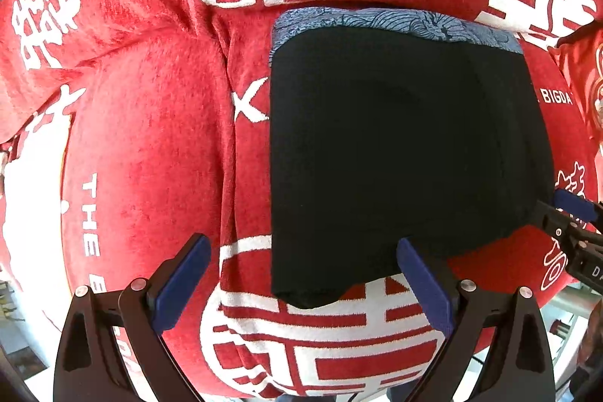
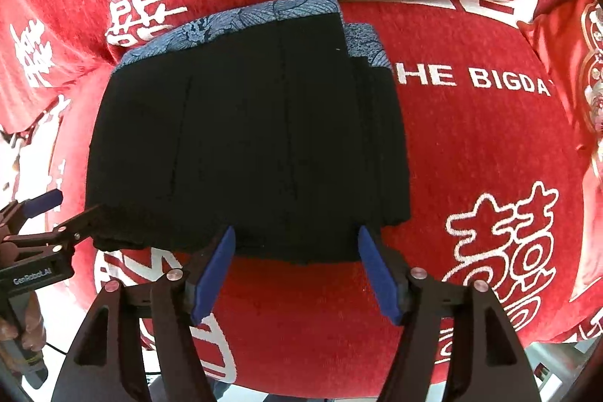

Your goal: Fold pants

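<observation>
Pants, black cloth with a blue patterned waistband (image 2: pixel 248 138), are lying folded mid-frame on the red printed blanket (image 2: pixel 471 145). Left gripper (image 1: pixel 301 285) and right gripper (image 2: pixel 297 270) are hovering wide-jawed, empty. Folding looks finished; next probably calls for smoothing or withdrawing.

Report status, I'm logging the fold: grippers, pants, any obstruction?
Left gripper open, right gripper open, nothing held. Black pants folded on red blanket. Nothing in the way.

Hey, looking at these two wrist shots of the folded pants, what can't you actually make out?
- Pants: layers underneath, both views, hidden by the black top layer.
- Right gripper: left wrist view, cut off by the edge.
- Blanket lettering: right wrist view, partly covered by pants.
- Beyond the blanket: both views, blurred rim.
</observation>
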`<state>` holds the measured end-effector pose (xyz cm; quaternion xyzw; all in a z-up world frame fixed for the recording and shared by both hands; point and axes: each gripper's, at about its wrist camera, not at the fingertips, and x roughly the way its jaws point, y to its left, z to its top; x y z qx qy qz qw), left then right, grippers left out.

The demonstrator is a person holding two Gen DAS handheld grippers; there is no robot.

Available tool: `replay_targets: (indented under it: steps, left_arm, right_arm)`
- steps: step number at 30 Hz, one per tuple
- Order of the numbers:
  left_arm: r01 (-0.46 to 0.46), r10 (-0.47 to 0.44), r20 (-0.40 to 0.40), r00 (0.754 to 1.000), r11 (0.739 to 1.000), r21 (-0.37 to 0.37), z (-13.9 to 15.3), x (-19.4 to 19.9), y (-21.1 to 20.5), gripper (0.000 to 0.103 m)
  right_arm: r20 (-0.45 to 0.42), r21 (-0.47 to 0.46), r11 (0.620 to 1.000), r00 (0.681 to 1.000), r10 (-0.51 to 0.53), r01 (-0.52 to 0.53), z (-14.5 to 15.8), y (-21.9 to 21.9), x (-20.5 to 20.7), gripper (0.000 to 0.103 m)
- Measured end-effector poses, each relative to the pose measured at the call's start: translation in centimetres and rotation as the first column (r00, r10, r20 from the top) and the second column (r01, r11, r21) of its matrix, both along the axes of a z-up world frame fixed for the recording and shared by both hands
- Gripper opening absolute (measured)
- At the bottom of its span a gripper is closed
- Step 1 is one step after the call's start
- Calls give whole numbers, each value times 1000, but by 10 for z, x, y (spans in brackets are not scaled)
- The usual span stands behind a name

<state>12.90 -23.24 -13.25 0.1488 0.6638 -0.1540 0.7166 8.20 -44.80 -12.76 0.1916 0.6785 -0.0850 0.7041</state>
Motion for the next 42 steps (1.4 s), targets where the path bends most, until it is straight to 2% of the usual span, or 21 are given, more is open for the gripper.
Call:
replay_targets:
  steps: [10,23,28,33,38,42]
  left_arm:
    - [5,-5,-16,1000,1000,-24,2,6,17,99]
    - [75,-75,15,997,997,-26,8,15,30,99]
    - [42,-41,15,999,998,-52,0,20,35,99]
    - [-13,10,-22,1000,985,-175,2,26,36,99]
    - [-51,49,-19,999,983,-174,1,35,28,102]
    - [-89,84,-32,996,980,-178,-7,46,24,102]
  right_arm:
    - [-11,-26,999,999,-34,34,10,6,-1,72]
    - [14,-29,993,994,-112,113,23,20,-14,74]
    - [26,8,994,994,-109,109,15,20,-12,76]
    - [43,45,994,994,-100,98,14,11,-7,76]
    - [70,92,992,994,-87,80,20,-14,-3,79]
    - [97,150,981,986,-138,123,19,-50,-2,81]
